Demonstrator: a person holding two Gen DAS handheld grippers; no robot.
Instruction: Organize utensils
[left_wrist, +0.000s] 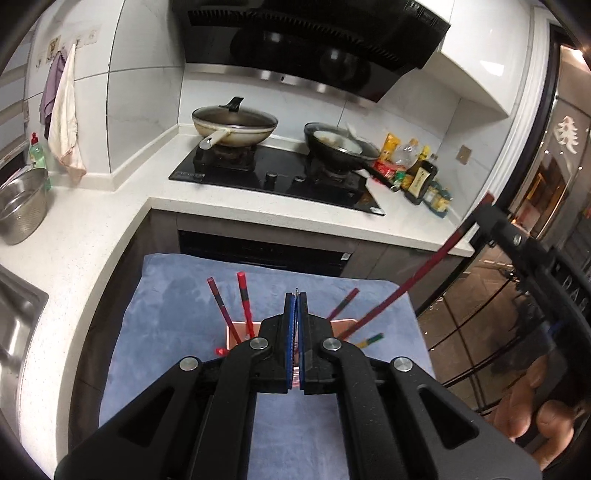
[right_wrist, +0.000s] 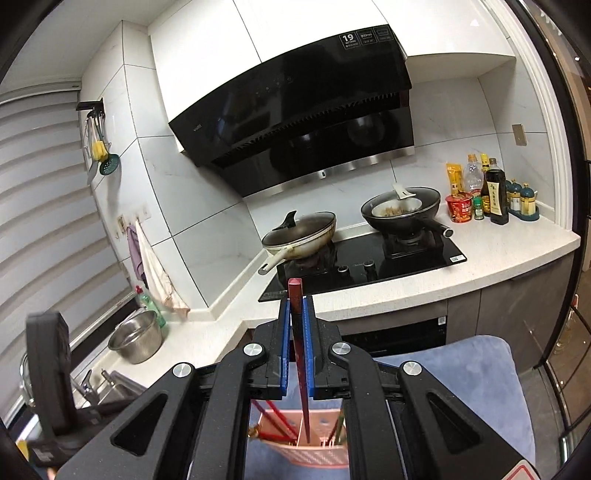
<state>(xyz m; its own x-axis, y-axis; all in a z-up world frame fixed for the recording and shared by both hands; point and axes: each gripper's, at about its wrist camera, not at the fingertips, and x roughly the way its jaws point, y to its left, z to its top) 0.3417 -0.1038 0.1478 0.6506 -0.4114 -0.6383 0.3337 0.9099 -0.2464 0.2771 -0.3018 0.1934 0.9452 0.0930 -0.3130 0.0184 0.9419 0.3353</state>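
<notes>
Right wrist: chopsticks (right_wrist: 275, 417) inside pink basket (right_wrist: 314, 448).

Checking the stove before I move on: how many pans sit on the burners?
2. The lidded pan sits on the left burner; the open black pan, with food in it, sits on the right burner. None seems hidden.
</notes>
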